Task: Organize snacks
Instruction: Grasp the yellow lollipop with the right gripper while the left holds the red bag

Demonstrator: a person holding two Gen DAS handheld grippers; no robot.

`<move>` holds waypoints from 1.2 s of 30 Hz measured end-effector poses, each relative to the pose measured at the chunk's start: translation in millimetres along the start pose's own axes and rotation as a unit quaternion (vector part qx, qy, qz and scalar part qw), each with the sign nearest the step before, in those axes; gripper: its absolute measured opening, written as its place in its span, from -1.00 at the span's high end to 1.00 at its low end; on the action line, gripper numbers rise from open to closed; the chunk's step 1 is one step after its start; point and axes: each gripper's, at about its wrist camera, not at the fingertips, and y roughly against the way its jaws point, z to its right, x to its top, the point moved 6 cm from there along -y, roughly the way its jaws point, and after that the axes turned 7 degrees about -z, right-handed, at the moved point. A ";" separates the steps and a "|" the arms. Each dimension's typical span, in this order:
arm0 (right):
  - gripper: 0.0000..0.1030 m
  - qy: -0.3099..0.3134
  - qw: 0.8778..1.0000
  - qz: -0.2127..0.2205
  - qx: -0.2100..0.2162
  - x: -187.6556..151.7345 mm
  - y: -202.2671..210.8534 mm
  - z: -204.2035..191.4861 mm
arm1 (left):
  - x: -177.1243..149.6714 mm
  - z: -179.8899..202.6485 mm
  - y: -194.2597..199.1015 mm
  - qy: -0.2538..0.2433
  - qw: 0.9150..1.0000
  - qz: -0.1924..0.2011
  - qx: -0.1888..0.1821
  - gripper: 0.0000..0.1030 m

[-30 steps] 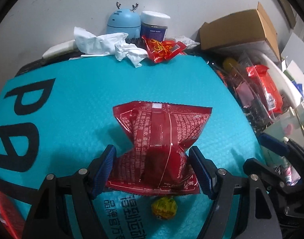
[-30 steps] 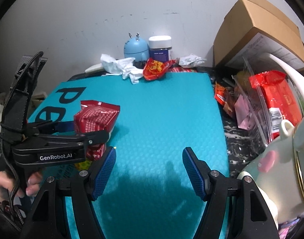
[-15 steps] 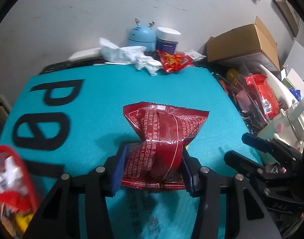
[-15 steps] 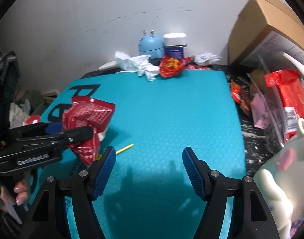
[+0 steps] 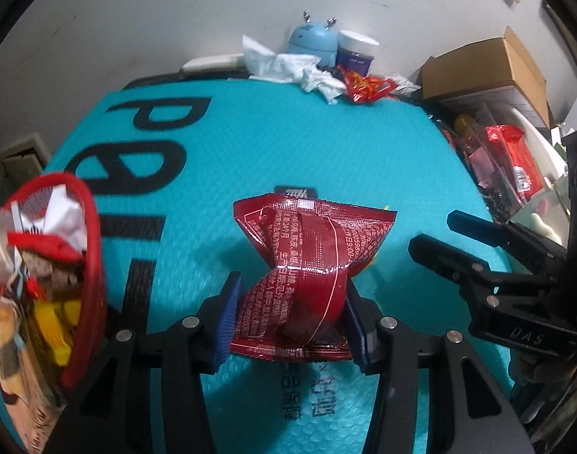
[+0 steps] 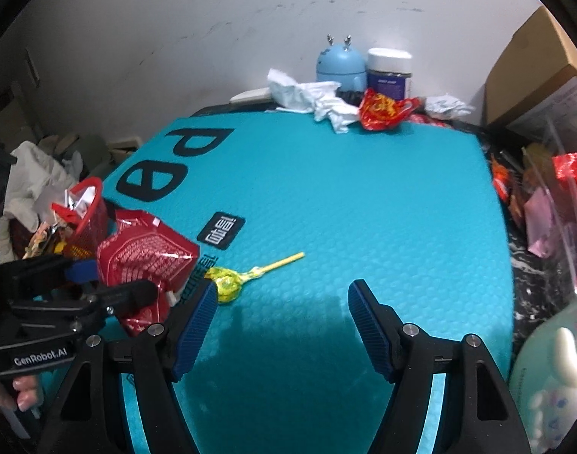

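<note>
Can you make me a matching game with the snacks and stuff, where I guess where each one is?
Things:
1. shiny dark red snack packet
2. yellow wrapped lollipop
3. red mesh basket
4. round light blue gadget with two little antlers

Places:
A. by the back wall
B. lying loose on the teal mat
C. at the mat's left edge, full of snacks
D. squeezed in the left tongs

Pairs: 1-D, 2-B, 3-C, 4-A

My work surface is a teal mat (image 6: 326, 196) with big black letters. On it lie a yellow lollipop (image 6: 227, 280) near me, crumpled white tissue (image 6: 318, 100) and a red wrapper (image 6: 384, 109) at the far edge, and a red basket (image 6: 86, 223) at the left.
</note>
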 end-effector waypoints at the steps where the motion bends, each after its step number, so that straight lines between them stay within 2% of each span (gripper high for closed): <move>1: -0.40 0.002 1.000 -0.001 0.002 -0.1 -1.9 -0.7 | -0.5 -0.9 -0.6 0.003 1.000 0.002 -0.004 0.05; 6: -0.50 0.019 1.000 -0.006 0.014 1.1 -13.3 -8.0 | 3.5 -2.3 -2.3 0.001 1.000 0.011 0.000 0.05; 9: -0.59 0.036 0.999 -0.002 0.011 4.0 -19.1 -12.6 | 8.0 -4.9 -6.7 0.006 1.000 0.011 -0.011 0.04; 13: -0.59 0.046 0.999 -0.006 0.016 9.0 -29.7 -15.3 | 13.1 -11.8 -10.9 0.021 0.999 0.025 -0.023 0.04; 25: -0.59 0.063 0.998 -0.014 0.006 12.6 -46.8 -19.4 | 13.9 -13.9 -16.1 0.024 0.998 0.024 -0.043 0.04; 28: -0.42 0.069 0.997 -0.017 -0.013 10.4 -47.0 -20.1 | 13.6 -12.1 -15.9 0.020 0.999 0.025 -0.037 0.04; 34: 0.18 0.097 0.994 -0.019 -0.048 1.7 -42.6 -25.9 | 12.2 -9.0 -15.6 0.013 0.999 0.022 -0.027 0.03; 36: 0.19 0.093 0.994 -0.022 -0.050 -1.5 -40.4 -24.8 | 11.0 -8.0 -14.8 0.012 0.999 0.020 -0.027 0.04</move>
